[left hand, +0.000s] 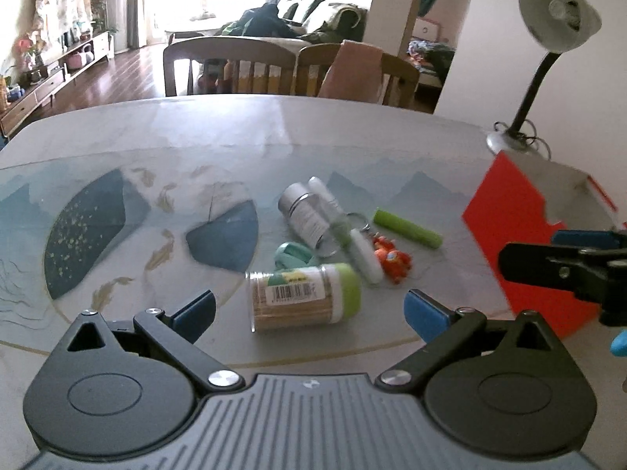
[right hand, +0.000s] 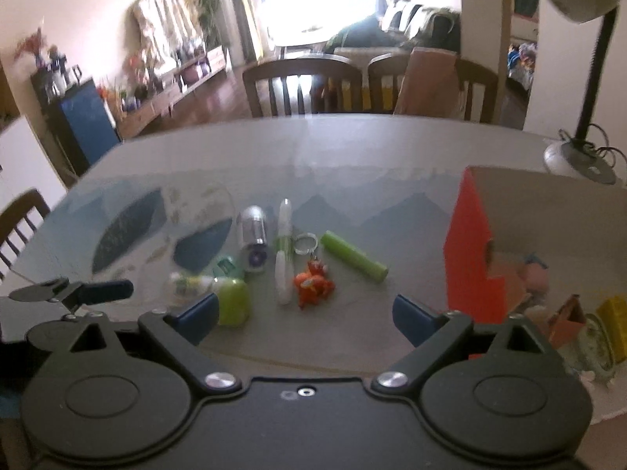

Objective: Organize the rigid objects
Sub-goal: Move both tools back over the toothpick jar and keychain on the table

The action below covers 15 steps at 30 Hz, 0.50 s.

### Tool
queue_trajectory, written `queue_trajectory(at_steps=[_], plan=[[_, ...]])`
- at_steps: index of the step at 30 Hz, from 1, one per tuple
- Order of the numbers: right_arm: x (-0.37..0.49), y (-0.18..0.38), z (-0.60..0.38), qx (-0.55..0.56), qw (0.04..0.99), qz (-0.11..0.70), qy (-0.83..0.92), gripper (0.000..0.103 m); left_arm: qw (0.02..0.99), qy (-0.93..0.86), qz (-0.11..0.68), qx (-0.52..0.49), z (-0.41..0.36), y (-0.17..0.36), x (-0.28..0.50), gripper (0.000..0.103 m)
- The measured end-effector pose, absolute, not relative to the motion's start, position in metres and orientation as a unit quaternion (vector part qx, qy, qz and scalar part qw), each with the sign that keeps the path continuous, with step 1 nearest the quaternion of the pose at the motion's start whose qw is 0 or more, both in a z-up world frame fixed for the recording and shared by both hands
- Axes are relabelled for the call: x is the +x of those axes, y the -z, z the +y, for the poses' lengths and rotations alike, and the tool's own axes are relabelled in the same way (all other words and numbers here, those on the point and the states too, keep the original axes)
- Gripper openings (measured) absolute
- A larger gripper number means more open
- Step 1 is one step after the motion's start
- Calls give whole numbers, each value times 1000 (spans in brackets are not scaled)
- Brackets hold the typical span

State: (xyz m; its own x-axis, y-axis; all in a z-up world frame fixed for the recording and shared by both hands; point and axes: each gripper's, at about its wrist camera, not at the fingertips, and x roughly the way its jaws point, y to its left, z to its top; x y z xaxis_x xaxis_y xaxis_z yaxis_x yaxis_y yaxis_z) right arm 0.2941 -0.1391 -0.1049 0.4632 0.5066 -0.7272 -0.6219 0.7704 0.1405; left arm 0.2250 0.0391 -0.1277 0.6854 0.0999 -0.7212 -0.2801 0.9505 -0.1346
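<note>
Glass-topped table (left hand: 235, 137), 2 wooden chairs (left hand: 231, 66) behind; both grippers' jaws spread, empty.

The left gripper (left hand: 309, 307) tilts downward, its two blue-padded fingers (left hand: 196, 309) spread wide apart with nothing pressed between them. Its black linkage arms splay outward from the grey ribbed body. The right gripper (right hand: 303, 315) tilts downward at a similar angle, its blue-padded fingers (right hand: 198, 315) also spread wide and holding nothing. In the left wrist view, the right gripper (left hand: 564, 266) shows at the right edge as a black finger seen side-on. In the right wrist view, a black finger of the left gripper (right hand: 94, 291) juts in from the left edge.
</note>
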Motion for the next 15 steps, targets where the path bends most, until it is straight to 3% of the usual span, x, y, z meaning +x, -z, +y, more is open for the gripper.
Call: queue_trajectory(at_steps=[3, 15], plan=[[302, 114, -132, -77, 850, 405, -328, 95, 911, -119, 382, -104, 36, 142, 230, 103], [334, 162, -110, -126, 839, 423, -318, 70, 907, -161, 377, -102, 33, 172, 251, 103]])
